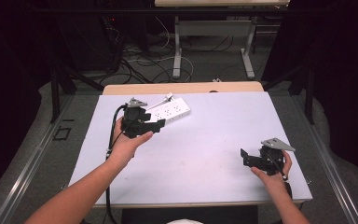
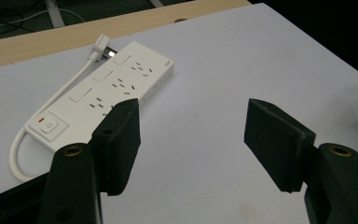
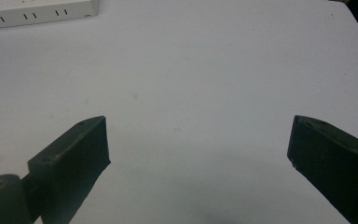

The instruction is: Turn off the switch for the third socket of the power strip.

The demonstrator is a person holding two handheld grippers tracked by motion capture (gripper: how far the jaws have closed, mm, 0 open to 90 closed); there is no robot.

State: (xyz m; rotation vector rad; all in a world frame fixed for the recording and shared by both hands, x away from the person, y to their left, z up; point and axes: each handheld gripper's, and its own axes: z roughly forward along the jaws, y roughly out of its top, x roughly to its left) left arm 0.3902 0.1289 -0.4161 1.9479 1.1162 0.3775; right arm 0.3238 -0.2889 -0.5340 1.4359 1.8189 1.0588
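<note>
- White table (image 1: 205, 154) carries your power strip (image 1: 170, 110) at its far left, cord plug (image 1: 168, 97) beside it.
- Your left gripper (image 1: 154, 124) hovers near the strip, jaws apart, empty.
- Your right gripper (image 1: 245, 157) sits well apart, jaws wide, empty.

A white counter (image 1: 214, 140) with a bare wooden strip (image 1: 182, 87) along its 12 o'clock edge stands on grey floor (image 1: 42, 154). Beyond it, toward 12 o'clock, a second table's grey legs (image 1: 177, 51) rise among tangled cables (image 1: 140, 60). Dark curtains (image 1: 9, 70) close off 9 and 3 o'clock.
</note>
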